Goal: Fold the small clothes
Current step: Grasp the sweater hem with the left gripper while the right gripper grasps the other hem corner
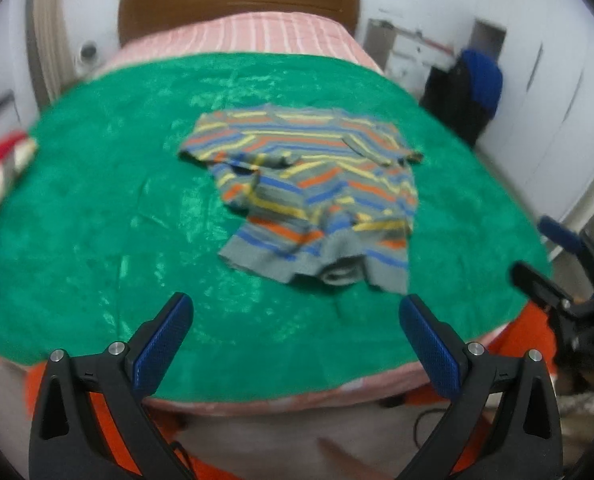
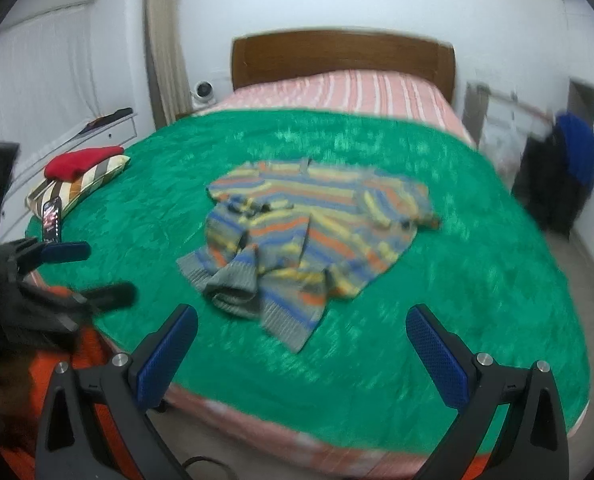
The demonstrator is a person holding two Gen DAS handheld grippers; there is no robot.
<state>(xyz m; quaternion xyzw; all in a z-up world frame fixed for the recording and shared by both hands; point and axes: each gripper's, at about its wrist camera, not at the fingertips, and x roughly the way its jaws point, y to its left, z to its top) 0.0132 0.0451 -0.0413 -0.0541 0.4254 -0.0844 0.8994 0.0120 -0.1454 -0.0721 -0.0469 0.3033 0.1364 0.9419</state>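
Shirt: striped, rumpled, mid green blanket on bed.
Left gripper: jaws wide apart, holding nothing, near bed edge.
Right gripper: jaws wide apart, empty, short of shirt hem.

No readable text, labels, brands or numbers in either view — both blurred, the phone on the bed's left edge shows a lit screen, its content too small to make out.
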